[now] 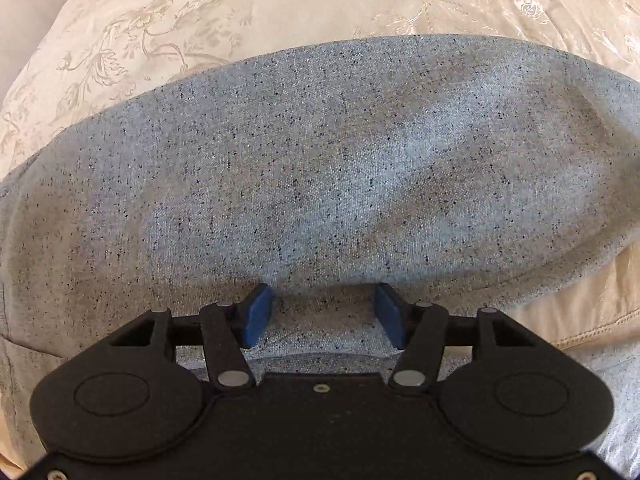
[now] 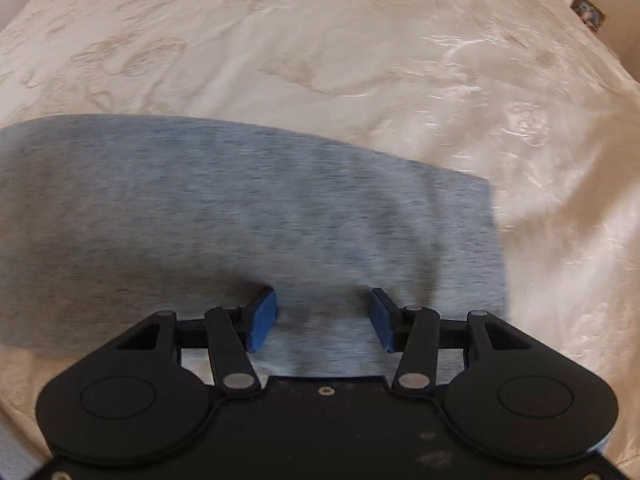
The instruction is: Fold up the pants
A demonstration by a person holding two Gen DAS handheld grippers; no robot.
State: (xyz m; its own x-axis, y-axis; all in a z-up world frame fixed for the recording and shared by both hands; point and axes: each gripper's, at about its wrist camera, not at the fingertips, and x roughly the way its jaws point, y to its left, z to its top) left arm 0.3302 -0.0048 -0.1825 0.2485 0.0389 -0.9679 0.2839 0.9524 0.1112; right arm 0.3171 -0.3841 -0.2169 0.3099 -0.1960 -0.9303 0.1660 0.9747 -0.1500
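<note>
Grey speckled pants (image 1: 320, 160) lie flat on a cream floral bedspread (image 1: 160, 20). In the left wrist view they fill the middle, with a fold edge running under my left gripper (image 1: 324, 312). Its blue pads stand apart just above the cloth, open and empty. In the right wrist view, which is motion-blurred, the pants (image 2: 240, 208) show as a grey band ending in a straight edge at the right. My right gripper (image 2: 324, 314) is open over the cloth near that end, holding nothing.
The bedspread (image 2: 360, 40) spreads out beyond and to the right of the pants. Small items (image 2: 584, 4) stand past the bed's far right corner. The bed's left edge (image 1: 24, 20) shows at the upper left.
</note>
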